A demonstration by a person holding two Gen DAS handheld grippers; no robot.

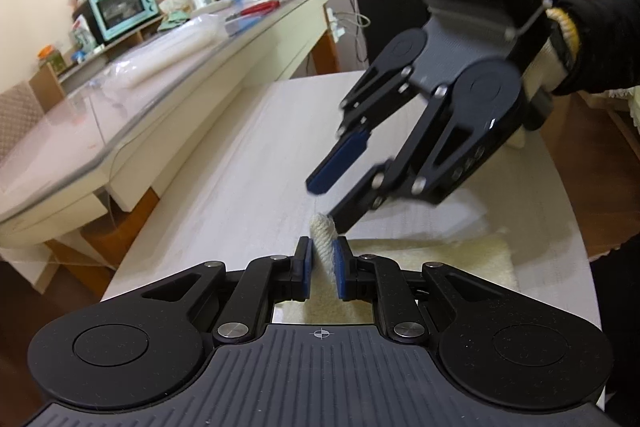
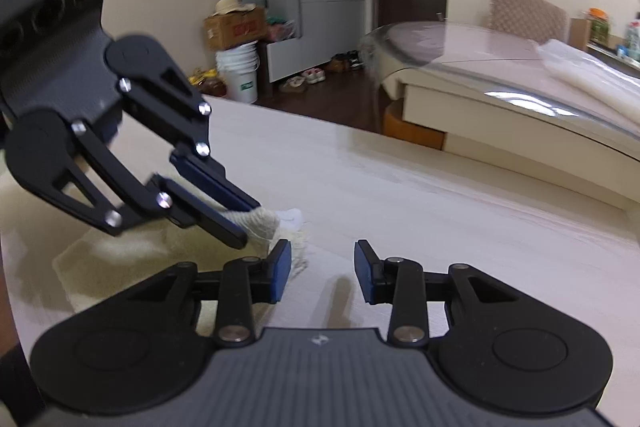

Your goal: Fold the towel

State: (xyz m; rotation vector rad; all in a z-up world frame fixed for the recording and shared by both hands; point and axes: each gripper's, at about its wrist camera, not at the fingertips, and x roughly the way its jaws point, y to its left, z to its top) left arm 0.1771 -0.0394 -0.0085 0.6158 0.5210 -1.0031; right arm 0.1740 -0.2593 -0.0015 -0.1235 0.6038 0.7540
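A bunched corner of the cream towel is pinched between the nearly closed blue pads of the left gripper, just above the pale wooden table on which the rest of the towel is spread. The right gripper is held just beside that corner with its jaws partly apart and opening; nothing is gripped between them. A glass-topped table is seen beyond.

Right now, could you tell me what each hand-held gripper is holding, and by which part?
The left hand-held gripper pinches the cream towel by a bunched corner. The right hand-held gripper holds nothing; its jaws are opening beside that corner.
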